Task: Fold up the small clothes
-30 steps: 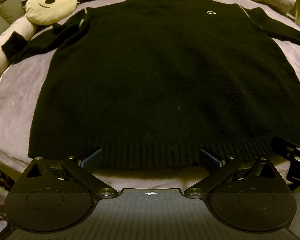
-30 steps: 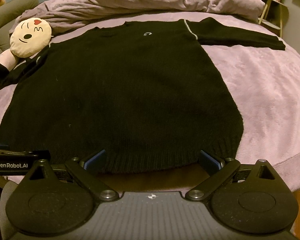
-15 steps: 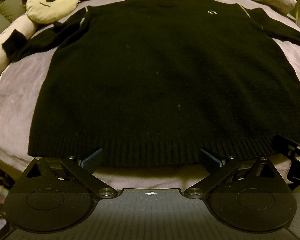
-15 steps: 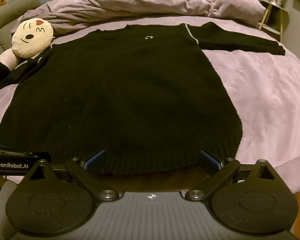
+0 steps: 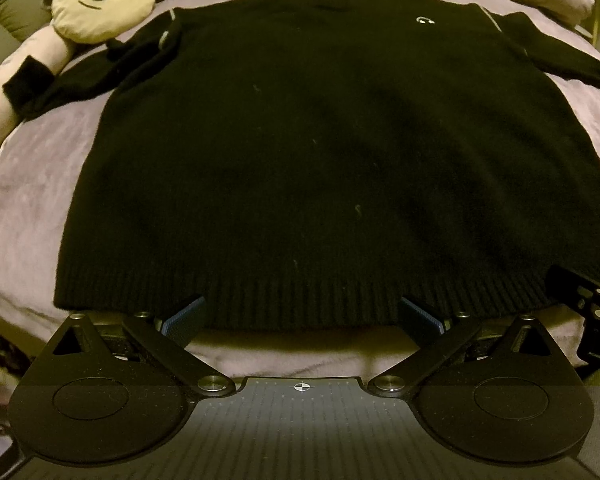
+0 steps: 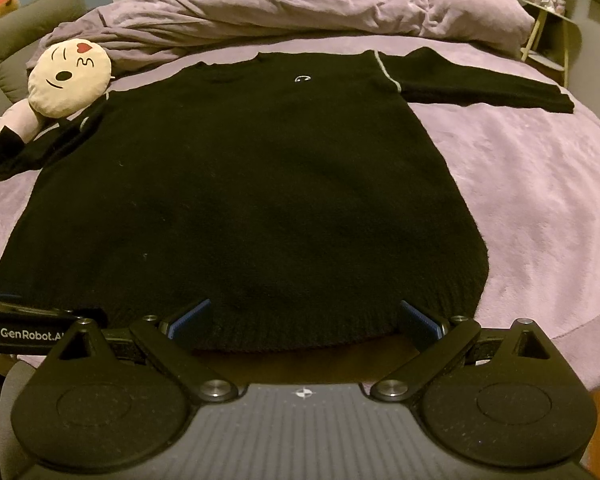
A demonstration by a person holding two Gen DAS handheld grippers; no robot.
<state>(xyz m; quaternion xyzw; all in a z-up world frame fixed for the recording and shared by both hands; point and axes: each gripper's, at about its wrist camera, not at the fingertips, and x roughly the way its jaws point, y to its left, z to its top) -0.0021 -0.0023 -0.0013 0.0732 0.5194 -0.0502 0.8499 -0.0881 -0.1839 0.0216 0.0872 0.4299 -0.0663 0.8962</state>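
A black knit sweater (image 5: 320, 152) (image 6: 252, 200) lies flat and face up on a purple bed, hem nearest me, both sleeves spread outward. A small white logo (image 5: 425, 21) marks its chest. My left gripper (image 5: 300, 314) is open at the ribbed hem, its blue-padded fingers (image 5: 182, 316) reaching the hem's edge with nothing clamped. My right gripper (image 6: 302, 318) is likewise open at the hem further right, its fingers (image 6: 420, 322) wide apart. Each gripper's side shows at the edge of the other's view.
A round cream emoji pillow (image 5: 104, 0) (image 6: 70, 76) rests on the left sleeve near the shoulder. A rumpled purple duvet (image 6: 300, 12) is bunched along the far side of the bed. A small side table (image 6: 548, 28) stands at the far right.
Both cameras have shifted slightly; the right one has risen a little, showing more of the far duvet. The sweater has not moved and both grippers stay open.
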